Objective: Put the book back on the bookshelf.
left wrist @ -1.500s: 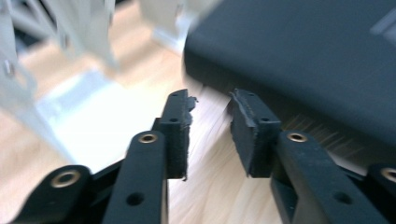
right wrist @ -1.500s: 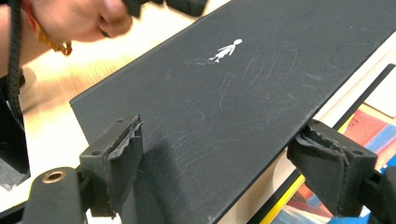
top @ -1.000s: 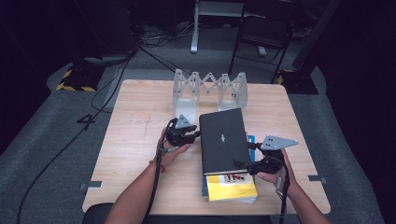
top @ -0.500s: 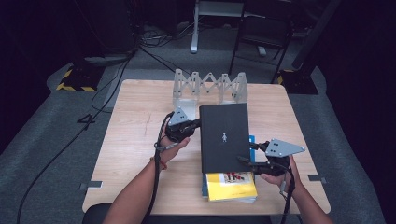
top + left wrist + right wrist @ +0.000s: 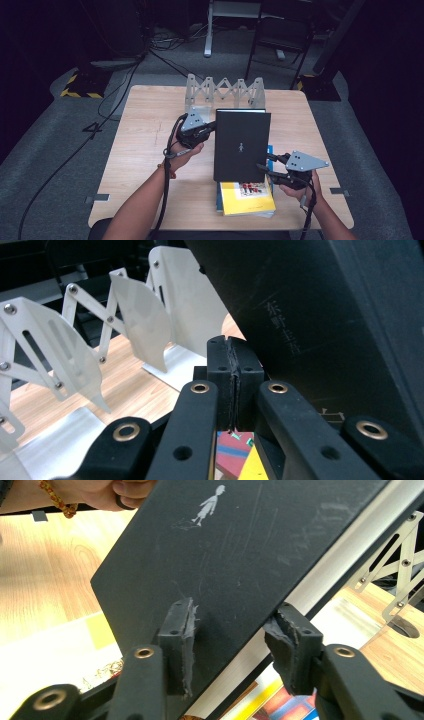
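Two hand-held grippers engage one black book [image 5: 242, 145], which is raised and tilted above the desk [image 5: 150, 125], over a stack of books topped by a yellow book [image 5: 247, 197] near the desk's front edge.

Left hand-held gripper [image 5: 206, 129]: positioned at the black book's left edge, near its far corner. In the left gripper view its pads [image 5: 234, 385] are pressed together; the dark cover runs just beside them, and whether they pinch that edge cannot be determined.

Right hand-held gripper [image 5: 270, 167]: positioned at the black book's near right corner. In the right gripper view the jaws straddle the book's edge, partly spread, and have just been closing. One pad [image 5: 181, 630] lies against the cover; the other pad [image 5: 290, 642] sits at the page edge.

White folding book rack [image 5: 225, 92]: stands on the desk just beyond the black book.
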{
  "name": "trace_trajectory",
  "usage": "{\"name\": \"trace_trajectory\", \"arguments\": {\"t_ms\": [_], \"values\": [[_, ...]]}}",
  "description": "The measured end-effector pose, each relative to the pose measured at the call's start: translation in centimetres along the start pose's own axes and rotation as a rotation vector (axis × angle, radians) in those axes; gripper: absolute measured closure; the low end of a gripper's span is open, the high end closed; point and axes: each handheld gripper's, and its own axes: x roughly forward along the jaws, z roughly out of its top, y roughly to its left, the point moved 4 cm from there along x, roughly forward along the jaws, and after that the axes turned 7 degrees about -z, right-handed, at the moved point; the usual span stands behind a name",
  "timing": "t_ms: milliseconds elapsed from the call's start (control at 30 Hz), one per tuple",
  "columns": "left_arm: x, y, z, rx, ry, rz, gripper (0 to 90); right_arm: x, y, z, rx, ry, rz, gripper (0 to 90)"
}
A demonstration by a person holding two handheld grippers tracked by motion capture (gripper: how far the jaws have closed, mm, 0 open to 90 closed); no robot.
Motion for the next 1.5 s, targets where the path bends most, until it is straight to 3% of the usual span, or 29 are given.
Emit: {"name": "trace_trajectory", "arguments": {"t_ms": [300,367,600,633,667,700,733,800,833,867,1000,1133,1167,1233,1267,1333,1500], "values": [[-1.8,-1.2,0.8,0.056,0.009,-0.020,81.4,-0.6,0.3,-0.1,-0.025,-0.022,-0.007,64.9],[-2.2,-1.4,1.0,0.089,0.017,-0.019,76.4,-0.8,0.4,-0.2,-0.033,-0.037,0.002,66.9],[-2.7,-1.3,1.0,0.079,0.017,-0.035,56.2,-1.3,0.5,-0.3,-0.052,-0.052,0.021,69.9],[-2.8,-1.2,0.8,0.071,0.016,-0.047,56.2,-1.4,0.5,-0.3,-0.059,-0.051,0.018,70.1],[-3.2,-1.0,0.5,0.072,0.031,-0.078,47.4,-1.4,0.6,-0.3,-0.062,-0.054,0.015,70.7],[-3.2,-1.0,0.5,0.072,0.031,-0.078,41.7,-1.4,0.6,-0.3,-0.062,-0.054,0.015,70.7],[-3.5,-0.8,0.2,0.076,0.042,-0.101,41.7,-1.4,0.6,-0.4,-0.063,-0.055,0.016,70.8],[-4.2,-0.5,-0.6,0.038,0.037,-0.153,32.8,-1.5,0.7,-0.4,-0.066,-0.054,0.020,71.1],[-4.4,-0.5,-1.0,0.042,0.045,-0.166,30.2,-1.5,0.7,-0.4,-0.069,-0.053,0.019,71.0],[-4.6,-0.8,-1.5,0.066,0.070,-0.160,28.6,-1.5,0.7,-0.4,-0.069,-0.055,0.016,71.1],[-4.7,-2.0,-2.8,0.093,0.141,-0.189,25.2,-1.4,0.7,-0.3,-0.065,-0.055,0.020,71.0],[-4.4,-3.3,-3.7,0.100,0.171,-0.216,23.8,-1.4,0.7,-0.3,-0.068,-0.056,0.020,70.9],[-4.4,-3.3,-3.7,0.100,0.171,-0.216,23.1,-1.4,0.7,-0.3,-0.068,-0.056,0.020,70.9],[-4.4,-4.2,-4.0,0.070,0.155,-0.265,22.7,-1.5,0.8,-0.3,-0.076,-0.053,0.018,70.8],[-4.4,-4.2,-4.0,0.070,0.155,-0.265,22.4,-1.5,0.8,-0.3,-0.076,-0.053,0.018,70.8],[-4.3,-5.1,-4.0,0.036,0.134,-0.305,22.0,-1.5,0.8,-0.3,-0.081,-0.055,0.013,70.8],[-3.0,-6.7,-3.3,0.014,0.118,-0.317,21.7,-1.5,0.9,-0.2,-0.091,-0.054,0.009,70.7]]}}
